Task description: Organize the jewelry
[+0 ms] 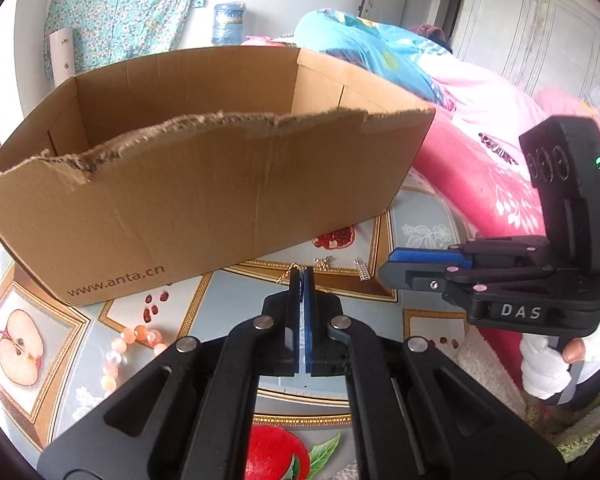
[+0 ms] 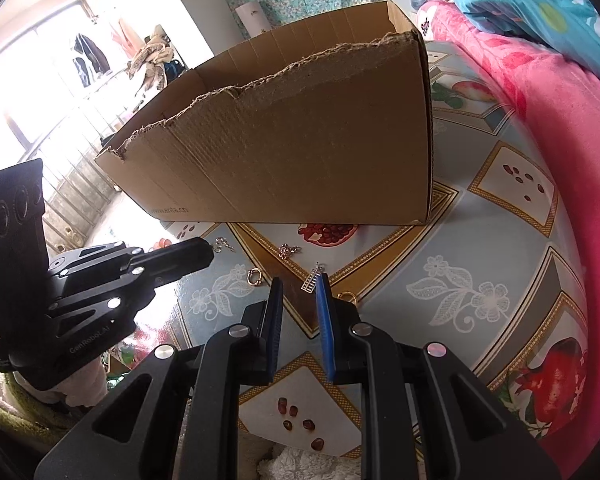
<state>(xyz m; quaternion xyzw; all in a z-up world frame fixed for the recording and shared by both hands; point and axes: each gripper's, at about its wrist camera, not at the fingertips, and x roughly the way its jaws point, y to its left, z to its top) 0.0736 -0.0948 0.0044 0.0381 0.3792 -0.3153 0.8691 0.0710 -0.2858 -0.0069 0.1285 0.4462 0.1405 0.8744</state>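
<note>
A: Left gripper [image 1: 302, 276], state?

B: Jaws pressed together, pinching a thin gold chain [image 1: 287, 276]; a few links hang out at its tip on the left side. It is lifted off the desk [image 1: 420, 216], in front of the cardboard box [image 1: 204, 184].

A: Right gripper [image 2: 300, 286]?

B: Jaws spread a little, nothing between the pads. Its tip hangs just over the desk.

A: Jewelry near the right gripper?

B: A silver ladder-shaped charm [image 2: 311, 280] lies touching or just beside the tip of its right finger; I cannot tell which. A gold ring [image 2: 346, 296] shows partly just right of that finger. A gold hoop [image 2: 254, 276] lies left of the tip, and a small clasp cluster [image 2: 286, 250] just ahead of it. Further left, a silver piece [image 2: 222, 244] sits by the tip of the left gripper as seen from the right wrist.

A: Anything else?

B: A peach bead bracelet [image 1: 136, 344] lies on the desk, left of and behind the left gripper's tip. The box stands beyond both grippers, its near wall torn along the top; its floor is hidden.
</note>
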